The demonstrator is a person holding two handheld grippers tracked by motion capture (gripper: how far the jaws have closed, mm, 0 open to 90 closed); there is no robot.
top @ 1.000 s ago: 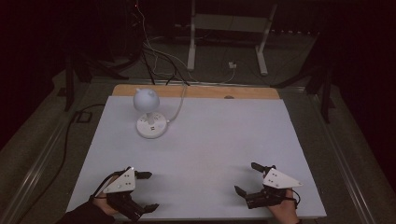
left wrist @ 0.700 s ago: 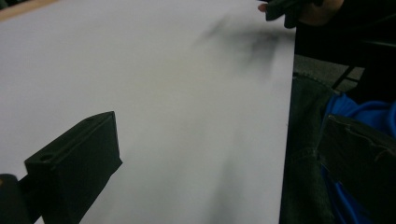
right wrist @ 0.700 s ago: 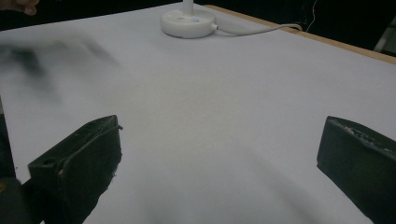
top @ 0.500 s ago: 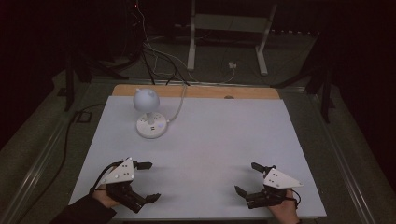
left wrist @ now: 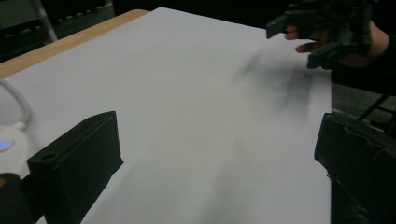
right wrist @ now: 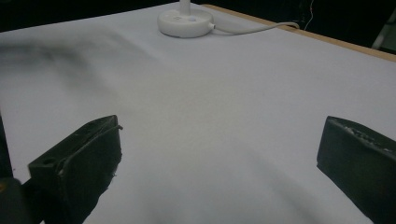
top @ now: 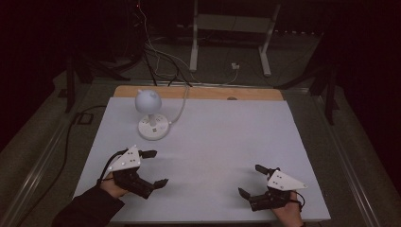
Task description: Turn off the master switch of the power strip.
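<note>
A small white lamp with a round head stands on a round base at the back left of the white table top; its white cable runs off toward the far wooden edge. My left gripper is held at the front left, below the lamp, jaws wide apart and nothing between them. My right gripper rests at the front right, open and holding nothing. In the left gripper view the lamp base sits at the left edge and the right gripper shows far off.
A wooden strip borders the table's far edge. Beyond it the dark floor holds cables and a white metal stand. A dark cable runs along the floor left of the table.
My left gripper has moved forward and to the right, away from the front left corner toward the lamp. The right gripper has stayed in place.
</note>
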